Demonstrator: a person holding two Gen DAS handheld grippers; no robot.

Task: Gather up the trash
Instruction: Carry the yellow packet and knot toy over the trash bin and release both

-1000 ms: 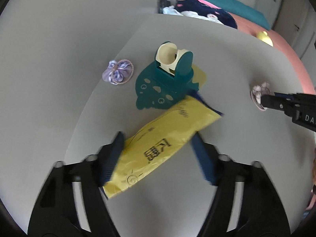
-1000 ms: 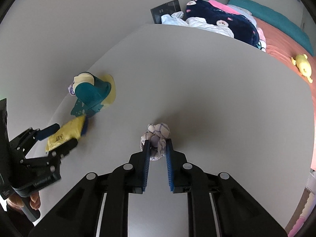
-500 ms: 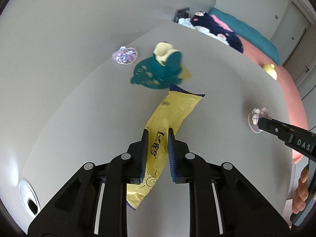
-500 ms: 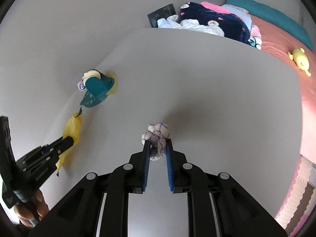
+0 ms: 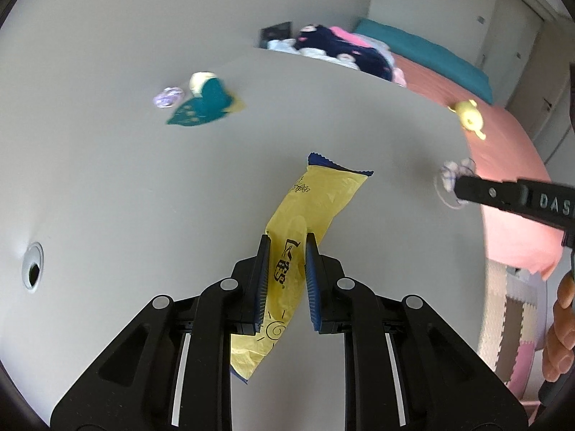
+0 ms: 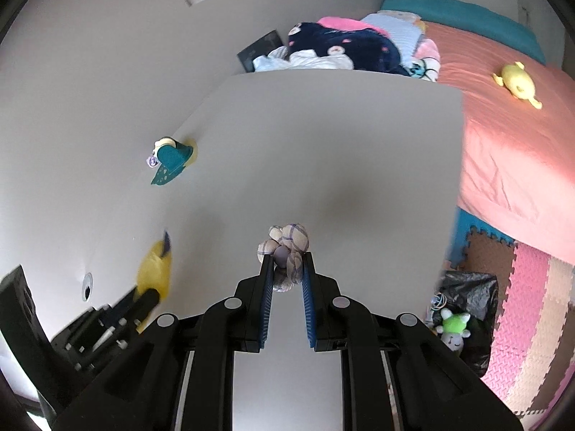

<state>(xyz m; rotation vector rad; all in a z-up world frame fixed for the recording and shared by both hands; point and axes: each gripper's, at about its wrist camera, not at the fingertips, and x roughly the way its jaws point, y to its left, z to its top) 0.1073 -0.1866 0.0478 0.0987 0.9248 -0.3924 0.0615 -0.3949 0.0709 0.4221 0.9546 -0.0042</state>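
Pinching a long yellow snack wrapper (image 5: 312, 222) between its 2 blue-padded fingers (image 5: 261, 280), the left gripper (image 5: 285, 251) has its jaws drawn in to a narrow gap that only the foil fills. The wrapper runs lengthwise through the grip, its blue serrated end reaching forward past the fingertips and its other end hanging back under the gripper body, above the grey table (image 5: 143, 197). In the right wrist view the same wrapper (image 6: 155, 269) shows at the lower left, blurred, sticking out of the left gripper (image 6: 145, 294).

The right gripper (image 6: 286, 262) is likewise closed to a narrow gap, clamped on a crumpled wad of plaid cloth or paper (image 6: 287, 248); which of the 2 cannot be told. The wad bulges out ahead of the fingertips, over the table (image 6: 359, 143). From the left wrist view that wad (image 5: 453, 176) appears at the tip of the right gripper (image 5: 458, 190), with a hand (image 5: 560, 323) at the frame's right edge.

Farther back on the table sit a teal toy (image 5: 205, 104) and, just beside it, a small purple bundle (image 5: 167, 97). A black bag (image 6: 470, 309) with a green plush stands on the floor mats off the table's right edge.
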